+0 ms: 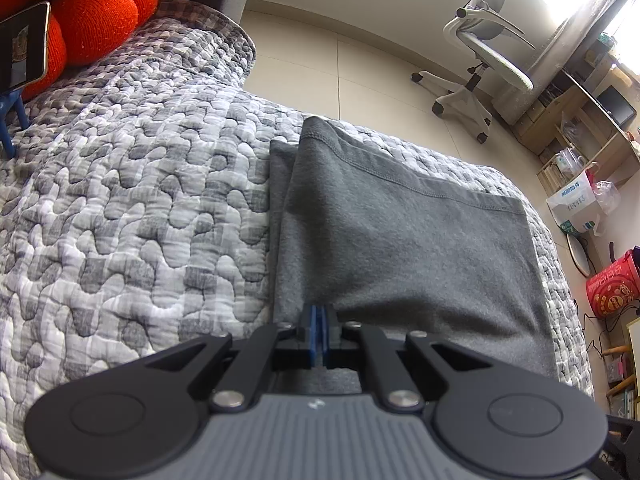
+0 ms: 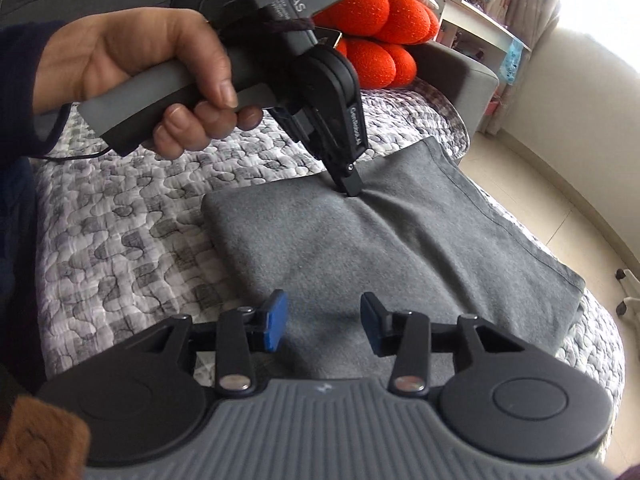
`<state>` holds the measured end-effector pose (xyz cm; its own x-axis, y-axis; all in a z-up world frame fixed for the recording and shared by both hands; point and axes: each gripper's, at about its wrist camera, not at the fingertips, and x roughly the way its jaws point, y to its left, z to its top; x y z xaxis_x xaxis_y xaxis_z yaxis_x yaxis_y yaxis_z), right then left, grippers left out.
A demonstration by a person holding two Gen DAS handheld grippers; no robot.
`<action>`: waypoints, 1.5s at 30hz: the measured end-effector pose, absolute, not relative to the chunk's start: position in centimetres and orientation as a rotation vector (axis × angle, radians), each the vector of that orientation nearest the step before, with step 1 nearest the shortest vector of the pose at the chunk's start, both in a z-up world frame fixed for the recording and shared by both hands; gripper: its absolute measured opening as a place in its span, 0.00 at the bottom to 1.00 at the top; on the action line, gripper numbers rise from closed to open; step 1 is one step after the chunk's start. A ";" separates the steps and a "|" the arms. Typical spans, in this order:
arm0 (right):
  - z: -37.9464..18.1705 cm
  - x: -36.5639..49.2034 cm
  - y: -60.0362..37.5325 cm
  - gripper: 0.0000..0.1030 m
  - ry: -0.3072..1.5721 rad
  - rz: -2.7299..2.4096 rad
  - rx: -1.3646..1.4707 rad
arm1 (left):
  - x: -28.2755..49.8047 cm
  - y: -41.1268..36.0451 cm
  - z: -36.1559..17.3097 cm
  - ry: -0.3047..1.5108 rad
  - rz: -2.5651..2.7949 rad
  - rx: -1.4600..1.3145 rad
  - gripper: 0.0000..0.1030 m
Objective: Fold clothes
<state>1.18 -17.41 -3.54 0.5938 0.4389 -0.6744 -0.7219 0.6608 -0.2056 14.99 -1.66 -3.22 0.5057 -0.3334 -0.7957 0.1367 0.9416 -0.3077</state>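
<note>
Closest in, the right gripper (image 2: 323, 322) is held with its blue-padded fingers spread wide and nothing between them, hovering over the near edge of the grey garment (image 2: 384, 248). That garment is laid folded into a rough rectangle on the quilted grey-and-white bedspread (image 2: 132, 248), with a stitched hem seen along its far right side. A little further on, the left gripper (image 2: 349, 189) is gripped by a hand (image 2: 140, 76) and angled steeply down; its tips are pressed together and pushed into the cloth, where a small crease is gathered. From the left wrist view the blue pads (image 1: 319, 326) are seen shut tight on a fold of the grey fabric. Beyond, orange knitted cushions (image 2: 380, 28) are piled at the head of the bed, a phone on a blue stand (image 1: 24, 48) is propped before them, and a white office chair (image 1: 476, 48) is parked on the tiled floor (image 1: 340, 64).
</note>
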 end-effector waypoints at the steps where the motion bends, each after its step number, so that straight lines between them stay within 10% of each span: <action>1: -3.7 1.1 -17.3 0.44 0.628 0.711 -0.503 | 15.0 -1.7 -3.2 1.003 -0.286 -0.215 0.03; 32: -5.5 -2.3 -14.6 0.46 0.504 0.727 -0.773 | 15.0 -1.9 -3.2 0.998 -0.287 -0.201 0.03; 37: -4.5 -1.8 -14.8 0.15 0.484 0.725 -0.735 | 14.9 -1.8 -3.0 0.991 -0.287 -0.190 0.03; 45: -3.3 -1.3 -15.2 0.13 0.471 0.711 -0.686 | 14.4 -0.9 -1.7 0.939 -0.278 -0.153 0.05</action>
